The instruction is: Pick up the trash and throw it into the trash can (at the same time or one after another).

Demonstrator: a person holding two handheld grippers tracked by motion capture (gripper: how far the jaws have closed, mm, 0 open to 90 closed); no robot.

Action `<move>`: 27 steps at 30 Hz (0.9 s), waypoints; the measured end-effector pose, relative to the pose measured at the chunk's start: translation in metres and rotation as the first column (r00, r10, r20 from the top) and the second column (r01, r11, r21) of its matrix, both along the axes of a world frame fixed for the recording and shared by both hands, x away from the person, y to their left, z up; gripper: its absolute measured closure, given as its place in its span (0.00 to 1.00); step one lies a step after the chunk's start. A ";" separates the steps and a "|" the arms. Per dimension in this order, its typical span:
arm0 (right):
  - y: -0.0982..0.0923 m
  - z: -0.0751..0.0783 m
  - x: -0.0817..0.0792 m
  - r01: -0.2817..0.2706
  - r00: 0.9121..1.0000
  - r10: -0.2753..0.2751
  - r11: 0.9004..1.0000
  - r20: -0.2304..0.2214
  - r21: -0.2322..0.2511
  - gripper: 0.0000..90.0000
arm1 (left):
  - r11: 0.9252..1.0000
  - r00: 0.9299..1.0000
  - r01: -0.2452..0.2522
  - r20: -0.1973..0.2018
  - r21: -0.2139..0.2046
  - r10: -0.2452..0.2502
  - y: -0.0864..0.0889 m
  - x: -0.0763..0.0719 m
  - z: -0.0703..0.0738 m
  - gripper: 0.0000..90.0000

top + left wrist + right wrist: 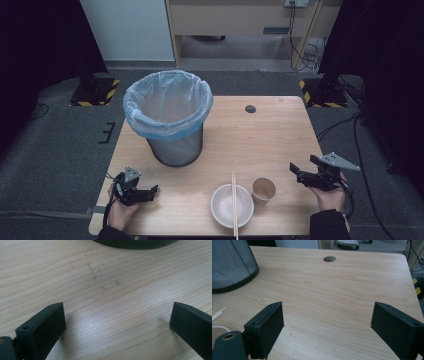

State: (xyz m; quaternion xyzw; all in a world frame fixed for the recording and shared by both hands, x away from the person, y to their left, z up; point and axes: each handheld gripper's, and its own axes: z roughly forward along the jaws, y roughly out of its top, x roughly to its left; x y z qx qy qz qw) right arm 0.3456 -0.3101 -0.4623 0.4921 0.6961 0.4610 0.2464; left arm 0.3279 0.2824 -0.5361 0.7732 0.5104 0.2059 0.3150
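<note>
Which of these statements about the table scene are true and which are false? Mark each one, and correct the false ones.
1. The chopsticks lie across the bowl. True.
2. The cup stands inside the bin. False: it stands on the table, just right of the bowl.
3. Both tools are open. True: the left tool and the right tool each hold their jaws apart with nothing between them.
4. The bin has no liner. False: a pale blue bag lines it and folds over its rim.
5. The right tool grips the cup. False: it hangs apart from the cup, to the cup's right.
</note>
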 end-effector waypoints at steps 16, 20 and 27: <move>0.021 0.031 -0.015 -0.167 0.985 0.166 0.986 0.040 0.008 0.27 | 1.000 1.000 0.001 0.000 0.000 -0.001 0.000 0.000 0.000 0.00; 0.033 0.029 -0.015 -0.225 0.974 0.225 0.974 0.023 -0.008 0.31 | 1.000 1.000 0.001 0.000 0.000 -0.001 0.000 0.000 0.000 0.00; 0.050 0.017 -0.012 -0.310 0.950 0.308 0.950 -0.041 -0.034 0.40 | 1.000 1.000 0.001 -0.001 0.000 -0.001 0.000 0.000 0.000 0.00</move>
